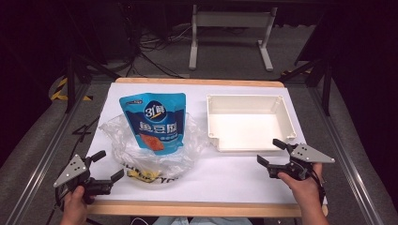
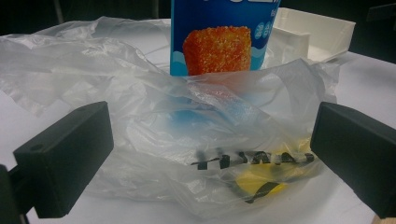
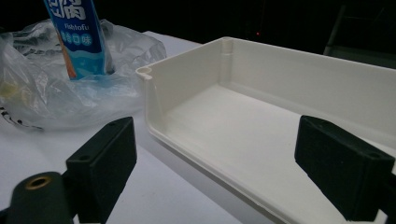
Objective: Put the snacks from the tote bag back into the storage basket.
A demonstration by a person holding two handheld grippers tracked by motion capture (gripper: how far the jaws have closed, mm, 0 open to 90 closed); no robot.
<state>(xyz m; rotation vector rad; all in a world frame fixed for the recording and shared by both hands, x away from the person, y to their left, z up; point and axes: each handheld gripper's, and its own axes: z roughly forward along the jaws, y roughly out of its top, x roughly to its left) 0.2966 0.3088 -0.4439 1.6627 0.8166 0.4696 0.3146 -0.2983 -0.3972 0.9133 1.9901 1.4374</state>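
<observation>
Facing the clear plastic bag (image 1: 155, 154) with the blue snack pouch (image 1: 154, 121) half inside it, the left hand-held gripper (image 1: 107, 165) gapes empty, probably for grabbing film, while the right hand-held gripper (image 1: 271, 151), equally wide and empty, waits by the white tray (image 1: 287, 117) on the worktop (image 1: 225, 176).

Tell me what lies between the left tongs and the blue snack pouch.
The clear plastic bag: its crumpled front bulges between the open left tongs and the blue snack pouch, which sits partly inside it. The left gripper view shows this best.
</observation>
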